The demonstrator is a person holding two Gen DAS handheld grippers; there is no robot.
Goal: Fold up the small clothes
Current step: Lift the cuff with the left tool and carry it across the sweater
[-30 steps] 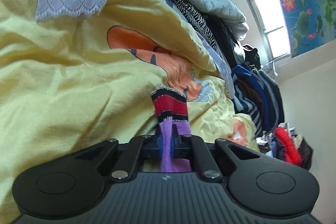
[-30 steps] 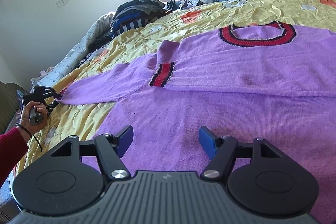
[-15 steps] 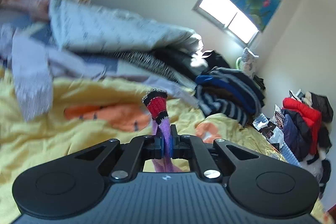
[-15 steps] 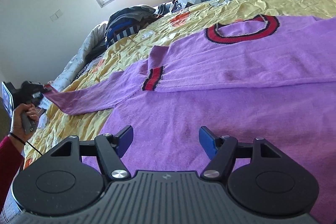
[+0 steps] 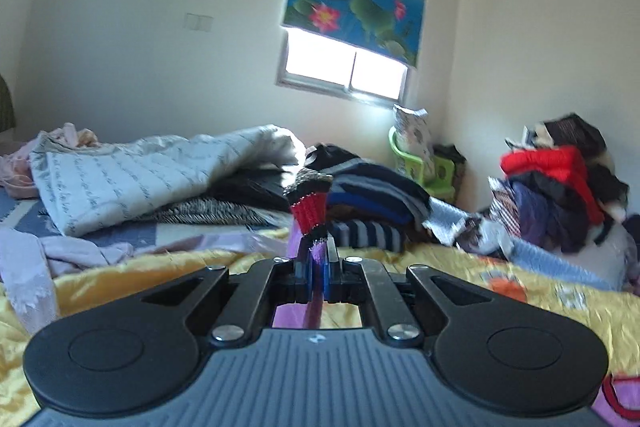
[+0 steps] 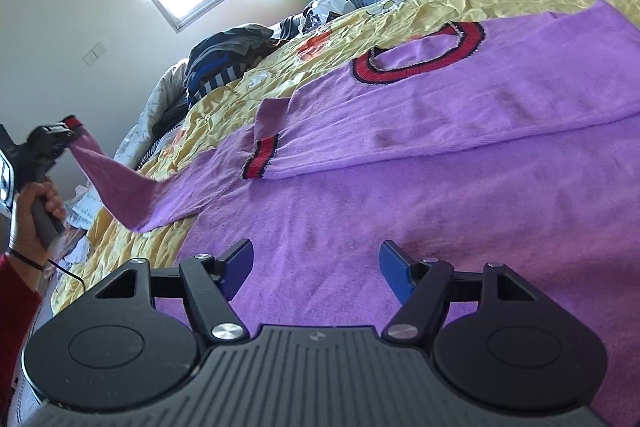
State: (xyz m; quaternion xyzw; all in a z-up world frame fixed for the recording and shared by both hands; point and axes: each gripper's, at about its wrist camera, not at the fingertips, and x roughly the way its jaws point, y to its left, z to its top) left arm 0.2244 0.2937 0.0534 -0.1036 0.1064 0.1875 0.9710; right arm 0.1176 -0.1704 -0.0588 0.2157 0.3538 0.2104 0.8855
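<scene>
Nearest the purple sweater's [image 6: 420,187] hem, the right gripper [image 6: 316,269] hovers with jaws apart and nothing between them, low over the body, probably ready to pin or take the fabric. Farther along the sweater, one sleeve already lies folded across the chest below the red collar [image 6: 420,53]. Beyond its side edge, the left gripper [image 5: 316,267] is clamped on the other sleeve's striped cuff [image 5: 310,213], lifted clear of the yellow bedspread [image 6: 360,23], apparently to fold it inward.
</scene>
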